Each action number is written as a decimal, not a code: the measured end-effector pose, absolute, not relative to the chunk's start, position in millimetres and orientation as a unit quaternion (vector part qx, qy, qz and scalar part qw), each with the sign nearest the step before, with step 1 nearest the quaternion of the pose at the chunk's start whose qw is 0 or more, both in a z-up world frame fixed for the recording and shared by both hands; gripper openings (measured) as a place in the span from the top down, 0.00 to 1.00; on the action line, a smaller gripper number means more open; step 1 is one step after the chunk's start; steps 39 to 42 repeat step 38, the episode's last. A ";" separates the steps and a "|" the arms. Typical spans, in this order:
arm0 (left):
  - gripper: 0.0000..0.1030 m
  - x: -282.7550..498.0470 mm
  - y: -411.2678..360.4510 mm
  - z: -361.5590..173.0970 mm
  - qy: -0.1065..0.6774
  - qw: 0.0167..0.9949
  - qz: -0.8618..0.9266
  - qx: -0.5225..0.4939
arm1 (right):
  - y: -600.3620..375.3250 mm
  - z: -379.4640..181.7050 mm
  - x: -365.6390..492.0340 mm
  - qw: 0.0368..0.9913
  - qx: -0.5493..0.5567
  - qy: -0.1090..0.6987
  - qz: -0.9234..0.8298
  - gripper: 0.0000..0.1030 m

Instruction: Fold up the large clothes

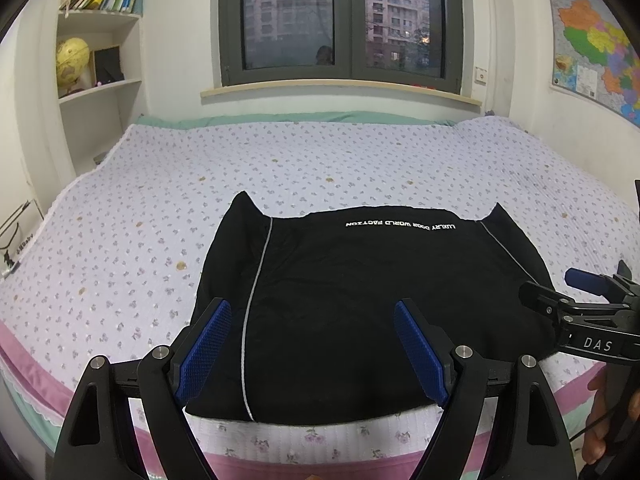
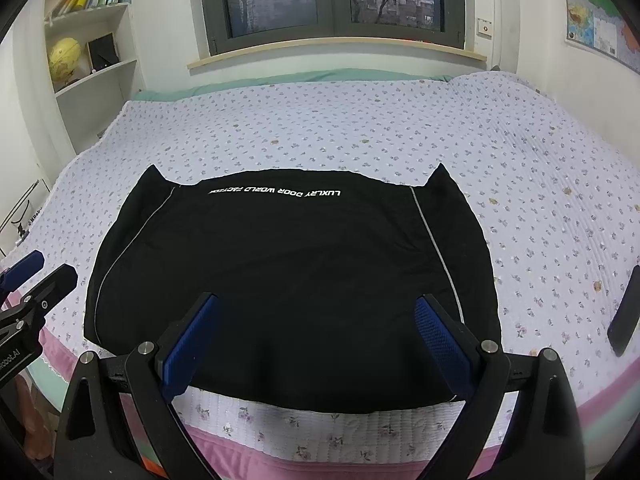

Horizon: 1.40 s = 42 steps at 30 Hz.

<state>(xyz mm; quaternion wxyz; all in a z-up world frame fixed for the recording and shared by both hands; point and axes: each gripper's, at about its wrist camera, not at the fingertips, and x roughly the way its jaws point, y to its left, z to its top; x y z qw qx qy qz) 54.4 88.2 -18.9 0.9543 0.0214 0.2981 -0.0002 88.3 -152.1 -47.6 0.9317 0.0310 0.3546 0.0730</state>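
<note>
Both my claws wide, holding nothing, left claw (image 1: 312,344), right claw (image 2: 316,340), black top (image 2: 288,264) folded flat on flowery bed (image 2: 360,128), sleeves tucked under, white words upside down.

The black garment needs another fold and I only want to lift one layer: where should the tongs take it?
Grip the black garment at its two near corners by the bed's front edge, coming in low from the near side. That hem lies flat and free; the far edge ends in raised points.
</note>
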 end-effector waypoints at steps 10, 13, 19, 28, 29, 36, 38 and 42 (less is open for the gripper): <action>0.18 58.5 86.0 -21.6 0.302 0.953 -0.002 0.025 | -153.8 -50.5 92.3 0.929 0.032 0.361 0.075 0.04; 0.18 59.9 84.3 -23.0 0.304 0.952 -0.003 0.027 | -153.6 -51.8 93.8 0.929 0.032 0.362 0.074 0.04; 0.18 63.3 83.6 -25.8 0.304 0.952 -0.003 0.030 | -153.2 -55.3 97.3 0.927 0.033 0.367 0.074 0.04; 0.18 69.6 83.2 -31.6 0.313 0.949 -0.003 0.027 | -153.1 -58.2 101.8 0.925 0.032 0.371 0.074 0.04; 0.18 69.9 83.0 -32.0 0.313 0.949 -0.003 0.027 | -152.5 -58.7 102.0 0.925 0.032 0.372 0.074 0.04; 0.18 71.2 87.6 -31.7 0.304 0.952 -0.003 0.018 | -152.0 -60.3 102.9 0.924 0.031 0.373 0.074 0.04; 0.18 72.7 90.4 -31.7 0.308 0.951 -0.003 0.014 | -152.4 -60.4 103.2 0.924 0.031 0.373 0.074 0.04; 0.18 72.7 90.4 -31.7 0.308 0.951 -0.003 0.014 | -152.4 -60.4 103.2 0.924 0.031 0.373 0.074 0.04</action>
